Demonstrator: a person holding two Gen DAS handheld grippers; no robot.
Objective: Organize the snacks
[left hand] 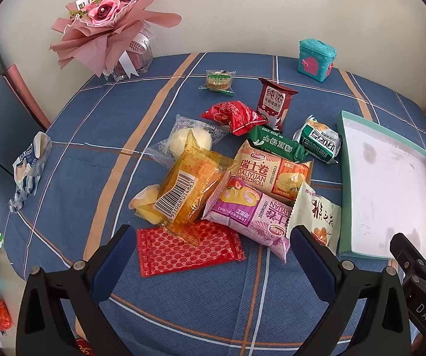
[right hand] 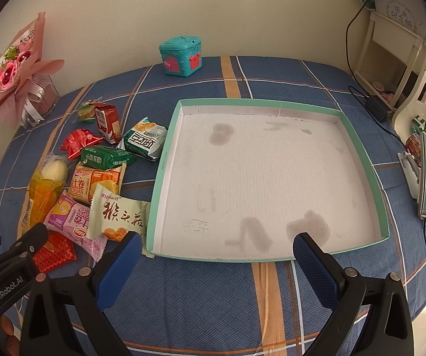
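A pile of snack packets lies on the blue checked tablecloth: a flat red packet (left hand: 183, 246), a yellow packet with a barcode (left hand: 189, 190), a pink Swiss roll packet (left hand: 248, 210), an orange Swiss roll packet (left hand: 275, 175) and a cream packet with red characters (right hand: 120, 213). Right of the pile sits a shallow green-rimmed tray (right hand: 165, 160) with a bare white floor. My left gripper (left hand: 213, 234) stands open just short of the red packet. My right gripper (right hand: 217, 240) is open over the tray's near edge, holding nothing.
A pink bouquet (left hand: 106, 14) in a glass vase stands at the back left, a teal toy box (left hand: 316, 59) at the back. A blue-white packet (left hand: 28, 169) lies at the table's left edge. Cables, an adapter (right hand: 376, 106) and a white shelf crowd the right side.
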